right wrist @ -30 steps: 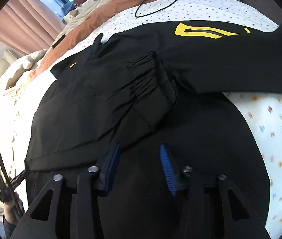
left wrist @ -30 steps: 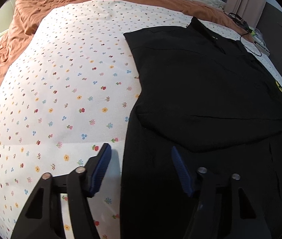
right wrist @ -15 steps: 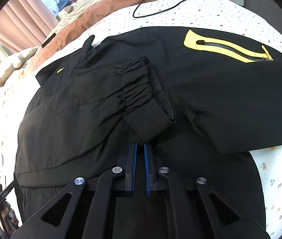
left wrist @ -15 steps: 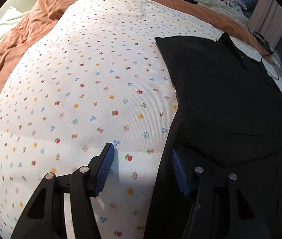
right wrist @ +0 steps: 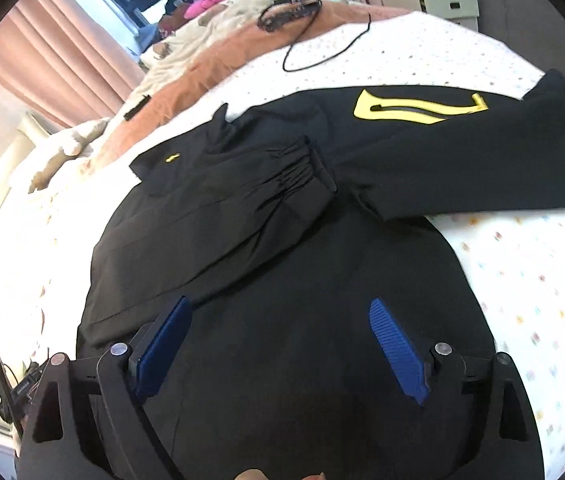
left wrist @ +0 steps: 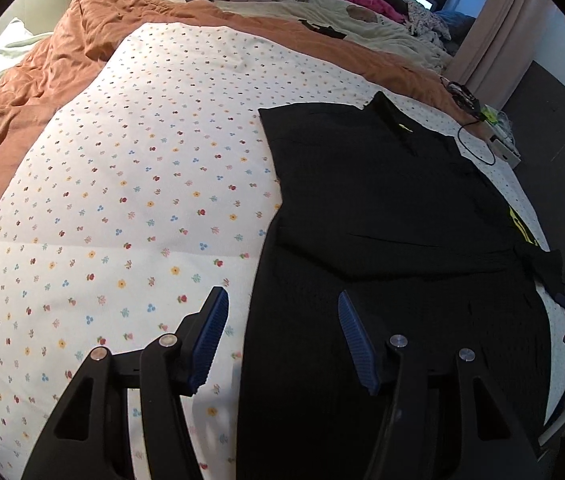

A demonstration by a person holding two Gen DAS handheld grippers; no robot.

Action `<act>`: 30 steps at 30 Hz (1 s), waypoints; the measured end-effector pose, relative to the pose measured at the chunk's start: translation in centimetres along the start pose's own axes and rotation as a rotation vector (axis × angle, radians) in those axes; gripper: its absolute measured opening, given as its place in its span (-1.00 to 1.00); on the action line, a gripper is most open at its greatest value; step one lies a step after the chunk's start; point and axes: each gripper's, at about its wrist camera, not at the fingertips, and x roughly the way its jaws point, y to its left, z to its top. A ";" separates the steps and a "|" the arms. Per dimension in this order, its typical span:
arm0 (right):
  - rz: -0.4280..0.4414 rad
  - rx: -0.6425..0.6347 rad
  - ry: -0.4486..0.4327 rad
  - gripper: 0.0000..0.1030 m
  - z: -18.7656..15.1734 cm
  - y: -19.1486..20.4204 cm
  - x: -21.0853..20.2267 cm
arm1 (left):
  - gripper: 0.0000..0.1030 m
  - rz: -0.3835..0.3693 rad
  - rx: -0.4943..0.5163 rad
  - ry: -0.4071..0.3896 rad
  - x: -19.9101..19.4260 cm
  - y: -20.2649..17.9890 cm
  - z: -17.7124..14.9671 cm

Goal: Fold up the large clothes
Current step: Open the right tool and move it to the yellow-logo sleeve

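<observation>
Black jacket with yellow zip trim [right wrist: 322,240] lies flat on the flower-dotted white bedsheet [left wrist: 142,200], one gathered cuff [right wrist: 302,176] folded across its chest ahead of the right gripper [right wrist: 278,344]. Right gripper's jaws just sprang wide, nothing between. Left gripper [left wrist: 282,340] half-spread, empty, straddling the jacket's edge.

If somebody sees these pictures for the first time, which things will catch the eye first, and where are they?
First is the black jacket spread on the flowered sheet, one sleeve with a gathered cuff folded across its body. Next is the yellow patch on its far side. In the foreground, the blue pads of the right gripper stand wide apart above the cloth, holding nothing.
</observation>
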 end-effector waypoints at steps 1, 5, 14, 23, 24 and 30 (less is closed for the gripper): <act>0.002 -0.003 -0.007 0.75 -0.6 0.0 -0.9 | 0.13 -0.007 0.005 -0.001 -0.5 -0.4 -0.3; -0.028 -0.014 -0.061 0.75 -2.7 -0.1 -5.4 | 0.33 -0.038 0.029 -0.028 -3.6 -1.9 -1.6; -0.103 0.021 -0.183 0.75 -6.8 -1.5 -15.2 | 0.51 -0.131 0.080 -0.096 -9.8 -5.9 -3.1; -0.129 0.105 -0.281 0.75 -10.7 -3.9 -23.5 | 0.51 -0.225 0.158 -0.144 -13.4 -11.7 -4.8; -0.137 0.114 -0.297 0.75 -11.1 -4.5 -24.5 | 0.51 -0.240 0.167 -0.155 -13.7 -12.5 -5.0; -0.157 0.137 -0.375 0.75 -12.2 -6.7 -27.0 | 0.51 -0.251 0.244 -0.173 -14.3 -17.9 -5.3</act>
